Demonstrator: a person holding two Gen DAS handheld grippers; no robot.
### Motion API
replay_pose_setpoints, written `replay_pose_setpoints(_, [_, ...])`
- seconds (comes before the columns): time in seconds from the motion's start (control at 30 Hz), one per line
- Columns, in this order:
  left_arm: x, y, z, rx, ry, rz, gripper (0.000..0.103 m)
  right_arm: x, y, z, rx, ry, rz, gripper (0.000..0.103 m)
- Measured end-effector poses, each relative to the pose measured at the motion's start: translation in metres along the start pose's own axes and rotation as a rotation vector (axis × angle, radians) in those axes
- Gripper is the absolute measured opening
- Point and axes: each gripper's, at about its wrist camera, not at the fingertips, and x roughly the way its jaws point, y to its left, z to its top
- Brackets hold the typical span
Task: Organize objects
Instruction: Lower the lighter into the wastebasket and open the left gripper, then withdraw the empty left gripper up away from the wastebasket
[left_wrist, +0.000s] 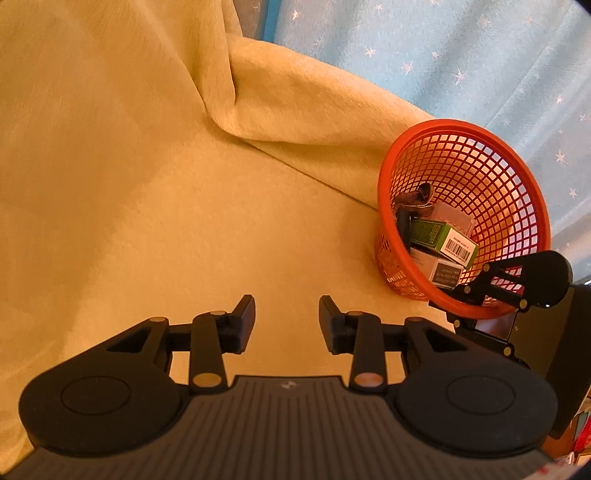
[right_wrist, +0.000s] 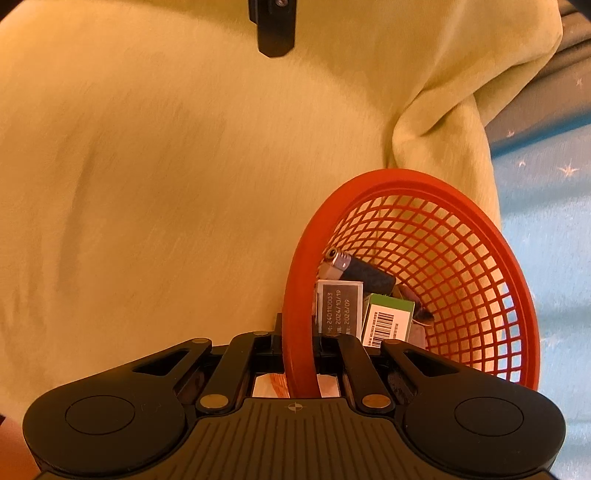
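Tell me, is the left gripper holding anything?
No, the left gripper is open, with only bare yellow cloth between its fingers, and the basket stands apart on its right.

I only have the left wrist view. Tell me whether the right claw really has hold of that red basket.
Observer: Yes. The right wrist view shows the right claw shut on the rim of the red basket, one finger inside and one outside.
Operator: Name the dark thing at the back of the basket.
Observer: It is a lighter, black body with a silver top.
Operator: Read me what is printed on the grey box.
Observer: The grey box shows a date, 2024/10/19.
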Motion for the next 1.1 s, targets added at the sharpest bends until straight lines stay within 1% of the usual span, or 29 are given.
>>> replay_pose_setpoints(0.13, [-0.003,-0.002,-0.008,-0.01,0.021,-0.004,0.034,-0.006,0.001,-0.003,-0.002,0.024,0.017,0.003])
replay_pose_setpoints(0.2, [-0.001,-0.003,-0.011,-0.016,0.047,-0.003,0.035,-0.01,0.002,-0.004,-0.004,0.035,0.031,0.003])
replay_pose_setpoints(0.23, [0.0,-0.002,-0.012,0.003,0.064,0.01,0.036,-0.012,0.003,-0.005,-0.008,0.04,0.035,0.003])
replay_pose_setpoints(0.43, [0.004,-0.005,-0.022,-0.01,0.103,0.015,0.037,-0.022,0.014,-0.012,-0.059,0.045,0.049,0.006])
replay_pose_setpoints(0.77, [-0.009,-0.011,-0.041,-0.027,0.109,-0.002,0.039,-0.052,0.04,-0.026,-0.12,0.012,0.084,0.007])
replay_pose_setpoints(1.1, [-0.038,-0.032,-0.071,-0.016,0.1,-0.006,0.04,-0.101,0.074,-0.048,-0.162,-0.009,0.092,0.007])
